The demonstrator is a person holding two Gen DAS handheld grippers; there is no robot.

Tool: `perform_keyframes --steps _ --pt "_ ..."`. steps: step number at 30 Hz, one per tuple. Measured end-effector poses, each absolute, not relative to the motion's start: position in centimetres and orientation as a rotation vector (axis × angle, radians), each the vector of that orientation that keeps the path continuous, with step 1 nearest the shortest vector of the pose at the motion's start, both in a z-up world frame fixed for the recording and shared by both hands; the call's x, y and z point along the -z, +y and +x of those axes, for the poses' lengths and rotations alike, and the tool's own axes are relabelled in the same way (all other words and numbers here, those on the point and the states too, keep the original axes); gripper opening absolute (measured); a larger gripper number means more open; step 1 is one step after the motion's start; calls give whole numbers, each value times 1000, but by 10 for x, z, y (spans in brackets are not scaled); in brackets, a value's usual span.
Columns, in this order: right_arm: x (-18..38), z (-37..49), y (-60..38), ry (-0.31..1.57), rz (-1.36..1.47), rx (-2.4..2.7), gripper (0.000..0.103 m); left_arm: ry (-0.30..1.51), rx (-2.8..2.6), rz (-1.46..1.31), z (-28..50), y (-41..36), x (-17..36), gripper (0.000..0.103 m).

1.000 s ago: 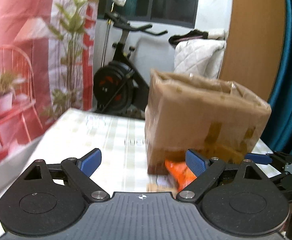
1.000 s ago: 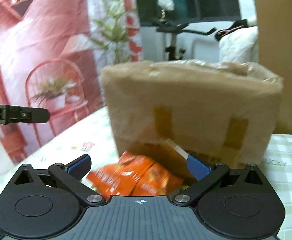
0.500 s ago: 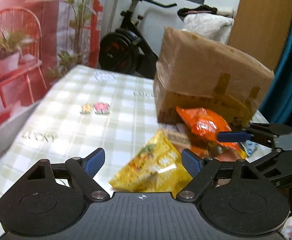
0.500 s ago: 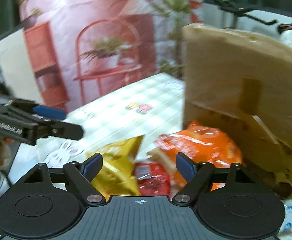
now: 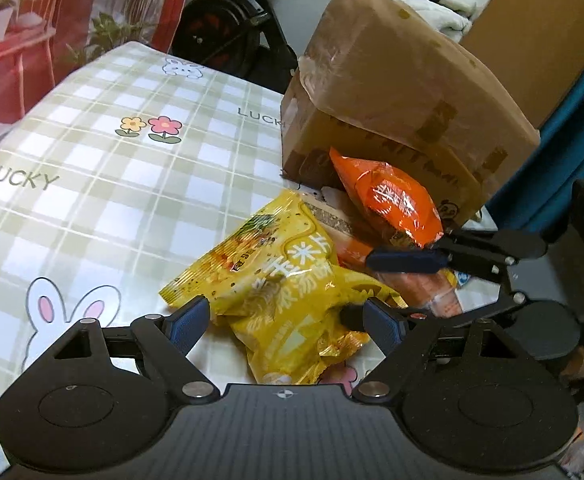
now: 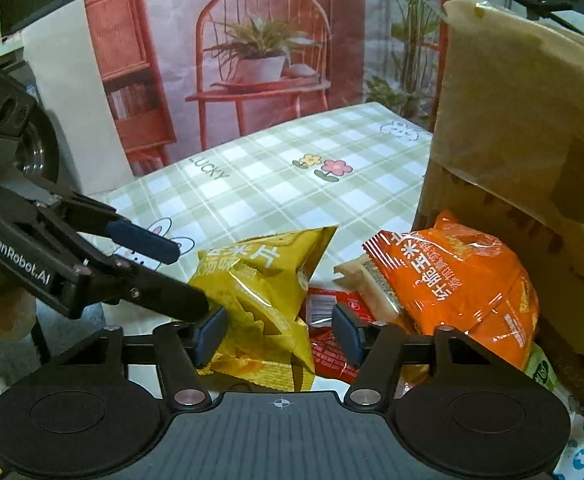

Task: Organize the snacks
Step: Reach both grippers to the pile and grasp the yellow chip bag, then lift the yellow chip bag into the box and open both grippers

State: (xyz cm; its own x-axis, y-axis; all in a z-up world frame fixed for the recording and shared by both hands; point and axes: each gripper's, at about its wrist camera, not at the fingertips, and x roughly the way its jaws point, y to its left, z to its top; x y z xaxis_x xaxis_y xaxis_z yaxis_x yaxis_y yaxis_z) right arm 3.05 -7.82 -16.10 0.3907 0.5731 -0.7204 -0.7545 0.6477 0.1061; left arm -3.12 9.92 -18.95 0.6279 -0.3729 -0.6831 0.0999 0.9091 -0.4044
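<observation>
On the left, the left gripper hangs low over the checked tablecloth, its jaws wide with the yellow chip bag lying between them; the pads do not seem to press it. A second ago this view showed only the cardboard box and a sliver of orange; now the camera tips down and the whole heap of snacks shows, so the approach looks finished and the picking is about to start.

In the middle, the right gripper is closing its jaws around the same yellow chip bag, near its lower corner, with a red packet just beside the right-hand pad. The jaws stood much wider a moment back. I would say the right hand is claiming this bag, though I cannot tell whether the pads bite yet.

To the right, the orange snack bag leans against the tipped box, on top of a pale wafer pack. Nothing has been sorted yet; every snack still lies in the pile at the box's mouth.
</observation>
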Motion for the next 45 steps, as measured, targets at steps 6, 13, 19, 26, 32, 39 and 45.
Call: perform_keyframes --steps 6,13,19,26,32,39,45 --pt "166 33 -75 831 -259 -877 42 873 264 -365 -19 100 201 85" --pt "171 40 -78 852 -232 -863 39 871 242 -402 -14 109 208 85" --pt "180 46 -77 892 -211 -836 37 880 273 -426 -8 104 219 85" --pt "184 51 -81 898 -186 -811 35 848 345 -471 1 101 225 68" --pt "174 49 -83 847 -180 -809 34 812 337 -458 -3 100 213 64" --pt "130 48 -83 679 -158 -830 34 668 318 -420 -8 109 159 64" --pt "74 59 -98 495 -155 -797 34 536 366 -379 10 105 98 64"
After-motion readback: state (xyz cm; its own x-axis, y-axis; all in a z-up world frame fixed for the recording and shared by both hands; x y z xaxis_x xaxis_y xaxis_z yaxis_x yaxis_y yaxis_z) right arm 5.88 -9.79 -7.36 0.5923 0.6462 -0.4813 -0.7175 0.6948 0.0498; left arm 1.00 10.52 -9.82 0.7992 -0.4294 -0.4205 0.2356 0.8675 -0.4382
